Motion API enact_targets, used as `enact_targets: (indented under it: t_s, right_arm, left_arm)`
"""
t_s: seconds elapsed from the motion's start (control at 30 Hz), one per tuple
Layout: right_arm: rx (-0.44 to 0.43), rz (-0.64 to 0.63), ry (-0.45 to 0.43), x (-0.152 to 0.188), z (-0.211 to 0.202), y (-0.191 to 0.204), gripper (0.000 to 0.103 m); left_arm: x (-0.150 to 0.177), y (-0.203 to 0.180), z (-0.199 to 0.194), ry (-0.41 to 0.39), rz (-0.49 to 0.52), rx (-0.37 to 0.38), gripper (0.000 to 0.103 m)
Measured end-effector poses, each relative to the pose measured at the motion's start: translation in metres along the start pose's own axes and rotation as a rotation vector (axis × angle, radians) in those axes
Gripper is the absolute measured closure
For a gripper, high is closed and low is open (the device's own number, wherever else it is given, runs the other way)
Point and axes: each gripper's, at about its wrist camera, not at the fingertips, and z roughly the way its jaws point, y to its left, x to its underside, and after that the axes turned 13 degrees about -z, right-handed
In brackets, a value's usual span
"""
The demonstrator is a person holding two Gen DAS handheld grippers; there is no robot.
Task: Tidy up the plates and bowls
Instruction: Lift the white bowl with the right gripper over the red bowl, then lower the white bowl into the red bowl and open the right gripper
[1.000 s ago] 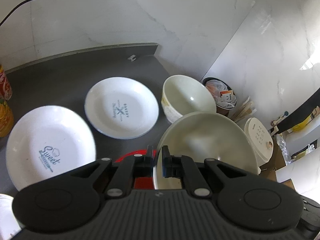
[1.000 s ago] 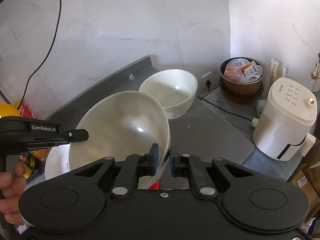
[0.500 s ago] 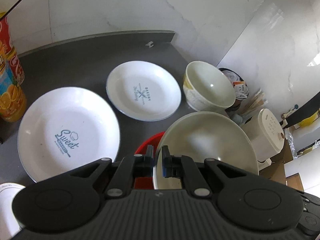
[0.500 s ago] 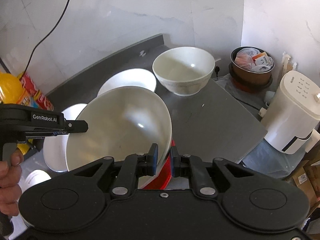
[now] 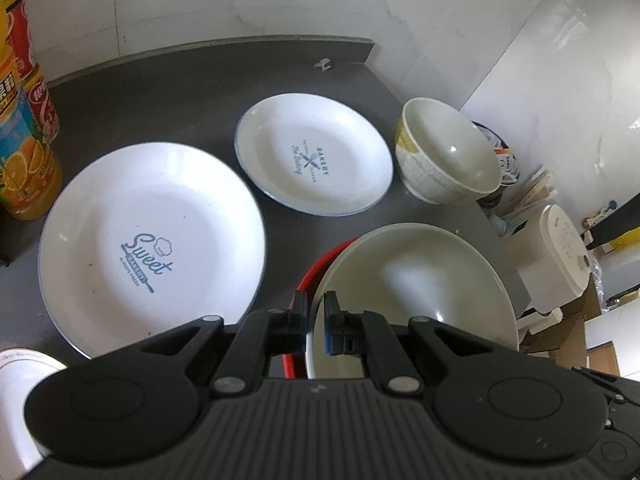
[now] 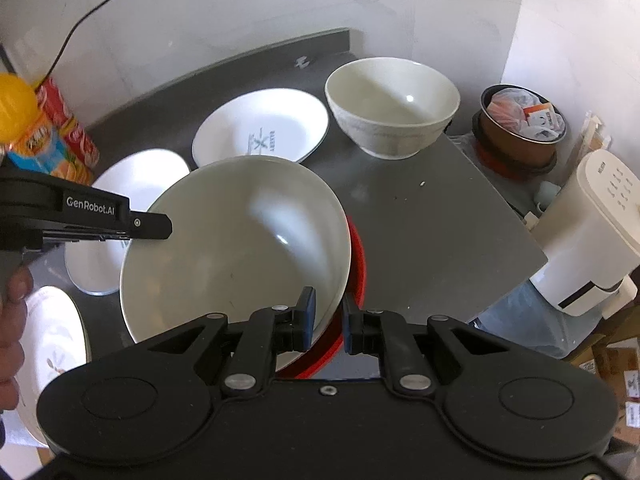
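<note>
A wide cream bowl point(image 5: 416, 292) point(image 6: 236, 248) is held tilted between both grippers over a red dish point(image 5: 326, 262) point(image 6: 358, 264). My left gripper point(image 5: 316, 314) is shut on its left rim, and the left gripper point(image 6: 152, 224) also shows in the right wrist view. My right gripper point(image 6: 326, 312) is shut on the right rim. On the dark counter point(image 6: 432, 216) lie a "Sweet" plate point(image 5: 152, 248) point(image 6: 136, 176), a "Bakery" plate point(image 5: 312, 160) point(image 6: 260, 124) and a deep cream bowl point(image 5: 444, 152) point(image 6: 392, 108).
Another white plate point(image 6: 52, 340) lies at the near left, by a person's hand point(image 6: 12, 340). An orange juice bottle point(image 5: 24, 160) and red cans point(image 5: 38, 80) stand at the left wall. Past the counter's right edge sit a white appliance point(image 6: 592, 236) and a bin point(image 6: 520, 128).
Both grippers, still holding the cream bowl, have drawn back from the wall toward the near side. The plates and the juice bottle have come further into view.
</note>
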Motion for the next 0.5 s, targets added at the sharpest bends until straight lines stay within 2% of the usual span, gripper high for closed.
enact_targets:
  t_s: [0.33, 0.5]
  right_arm:
    - [-0.005, -0.025, 0.01, 0.001, 0.009, 0.007, 0.084]
    - [-0.051, -0.005, -0.02, 0.003, 0.009, 0.001, 0.072]
  left_arm:
    - [0.004, -0.002, 0.003, -0.019, 0.041, -0.047, 0.097]
    - [0.006, -0.008, 0.004, -0.022, 0.066, -0.072, 0.095]
